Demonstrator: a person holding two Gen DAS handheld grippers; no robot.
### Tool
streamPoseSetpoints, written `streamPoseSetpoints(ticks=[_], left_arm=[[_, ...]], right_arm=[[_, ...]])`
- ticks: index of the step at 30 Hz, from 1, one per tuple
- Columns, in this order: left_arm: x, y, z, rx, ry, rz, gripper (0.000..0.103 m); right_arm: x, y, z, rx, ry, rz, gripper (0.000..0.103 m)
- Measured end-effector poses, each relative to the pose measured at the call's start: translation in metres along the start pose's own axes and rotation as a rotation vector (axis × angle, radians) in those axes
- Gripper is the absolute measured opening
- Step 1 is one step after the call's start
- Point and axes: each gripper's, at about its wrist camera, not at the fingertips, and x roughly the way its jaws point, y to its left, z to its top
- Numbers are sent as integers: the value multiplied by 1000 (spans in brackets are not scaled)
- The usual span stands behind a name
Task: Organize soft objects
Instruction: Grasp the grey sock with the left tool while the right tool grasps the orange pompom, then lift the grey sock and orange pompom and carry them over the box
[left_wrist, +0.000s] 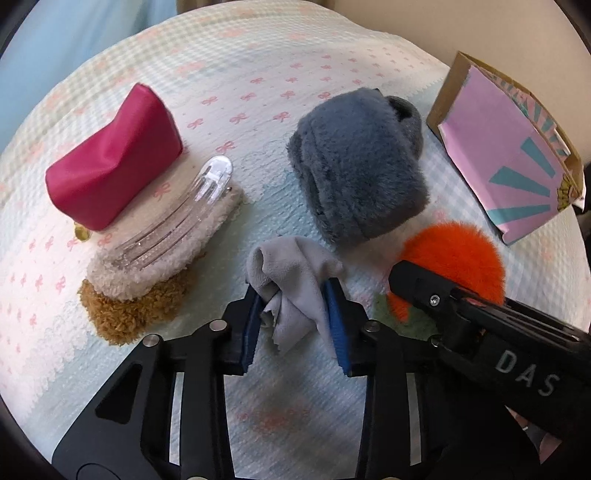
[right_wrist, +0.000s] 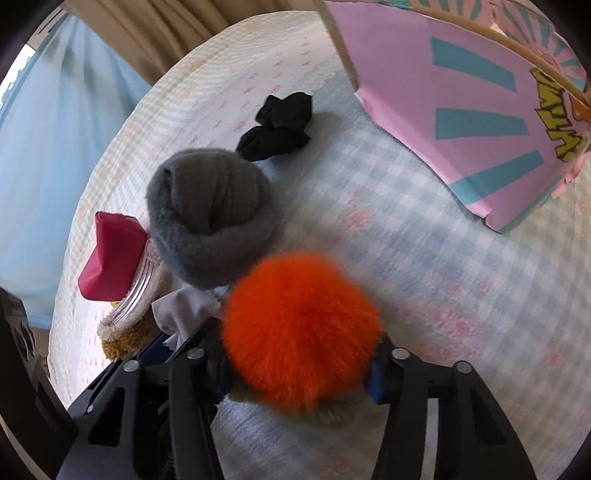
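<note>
My left gripper (left_wrist: 293, 299) is shut on a small grey cloth (left_wrist: 291, 280), bunched between the blue pads just above the bed. My right gripper (right_wrist: 299, 354) is shut on an orange fluffy pom-pom (right_wrist: 301, 332); it shows in the left wrist view (left_wrist: 454, 254) behind the right gripper's black finger. A grey furry slipper (left_wrist: 358, 166) lies just beyond both; it also shows in the right wrist view (right_wrist: 210, 218). A pink pouch (left_wrist: 114, 155), a clear hair clip (left_wrist: 177, 218) on a cream fluffy pad (left_wrist: 162, 258), and a brown fuzzy piece (left_wrist: 129, 314) lie to the left.
A pink and teal cardboard box (left_wrist: 509, 158) lies open on its side at the right, also in the right wrist view (right_wrist: 472, 110). A black scrunched cloth (right_wrist: 277, 125) lies beyond the slipper. All rest on a checked bedspread (left_wrist: 258, 74). Blue curtain at left.
</note>
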Motion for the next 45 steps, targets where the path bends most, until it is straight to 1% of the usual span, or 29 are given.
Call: streamPoseSetpoints(ticks=[1, 2, 3, 9, 13, 15, 19, 24, 28, 32, 35, 39, 42, 45], left_arm=[[-1, -1, 0, 5, -1, -8, 21], [-1, -2, 1, 9, 0, -14, 17], [-1, -2, 2, 13, 1, -14, 15], [-15, -1, 7, -1, -17, -4, 13], [-36, -3, 11, -3, -48, 5, 13], [-49, -4, 13, -8, -66, 8, 13], [-87, -10, 16, -32, -109, 29, 13], [-136, -19, 21, -65, -149, 56, 13], [-185, -33, 24, -88, -185, 77, 13], [-229, -49, 28, -105, -207, 73, 13], [-254, -61, 32, -120, -218, 61, 13], [-282, -85, 41, -116, -240, 47, 13], [-296, -106, 54, -100, -259, 34, 13], [-305, -133, 74, -78, -259, 23, 13]], right_arm=[[1, 0, 0, -6, 6, -1, 36], [2, 1, 0, -15, 10, -5, 36], [2, 1, 0, -19, 9, -5, 35], [-13, -1, 4, -26, -15, 0, 34], [-28, 2, 8, -41, -37, 12, 34], [-40, 5, 9, -57, -53, 36, 34], [-71, 13, 12, -119, -96, 46, 34], [-121, 22, 14, -183, -144, 73, 34], [-163, 30, 14, -252, -170, 82, 34], [-211, 31, 18, -295, -195, 86, 35], [-245, 27, 23, -302, -215, 84, 34], [-288, 15, 36, -291, -253, 75, 34], [-314, 4, 52, -293, -281, 63, 35], [-334, -11, 73, -291, -271, 67, 35]])
